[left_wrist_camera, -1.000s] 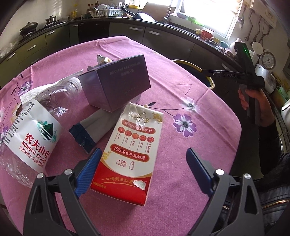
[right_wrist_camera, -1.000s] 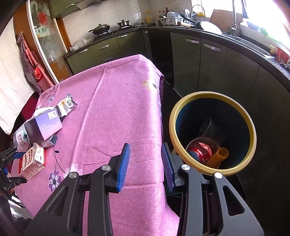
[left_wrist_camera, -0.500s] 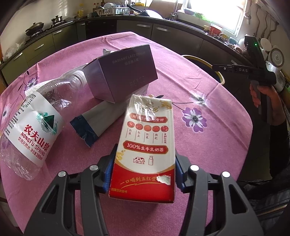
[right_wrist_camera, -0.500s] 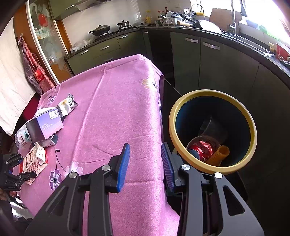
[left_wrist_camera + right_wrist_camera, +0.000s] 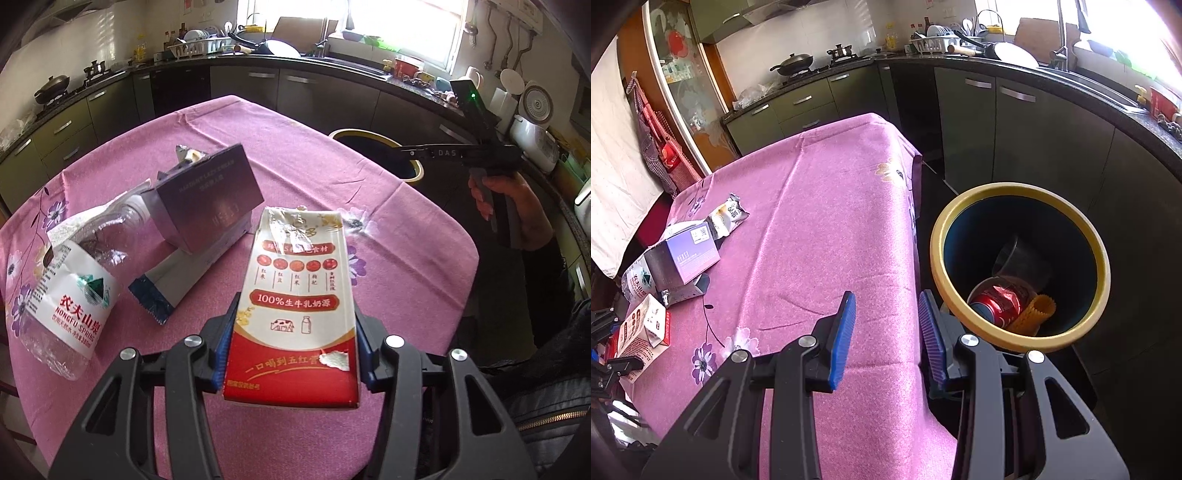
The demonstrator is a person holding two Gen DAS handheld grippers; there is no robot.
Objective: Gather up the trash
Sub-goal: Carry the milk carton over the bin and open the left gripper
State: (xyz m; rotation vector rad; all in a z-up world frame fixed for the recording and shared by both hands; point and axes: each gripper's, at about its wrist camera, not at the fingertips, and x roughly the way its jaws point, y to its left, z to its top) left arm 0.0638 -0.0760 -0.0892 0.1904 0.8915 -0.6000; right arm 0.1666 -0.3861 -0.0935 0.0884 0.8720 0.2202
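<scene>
My left gripper [image 5: 293, 343] is shut on a red and white milk carton [image 5: 295, 306] and holds it tilted up above the pink tablecloth [image 5: 295, 147]. The carton also shows in the right wrist view [image 5: 642, 328]. On the table lie a crushed clear water bottle [image 5: 70, 280], a purple box [image 5: 210, 203], a grey wrapper [image 5: 177, 277] and a snack packet [image 5: 729, 214]. My right gripper [image 5: 886, 328] is open and empty, over the table's edge beside the yellow-rimmed trash bin [image 5: 1019, 266].
The bin [image 5: 373, 138] stands on the floor off the table's far right side and holds a red can [image 5: 997, 302], a clear cup and a yellow piece. Dark kitchen cabinets [image 5: 997, 122] run behind. The right hand-held gripper [image 5: 480, 151] shows in the left wrist view.
My left gripper closed on the milk carton and lifted it off the table, tipping it up. The right gripper stayed in place and open.
</scene>
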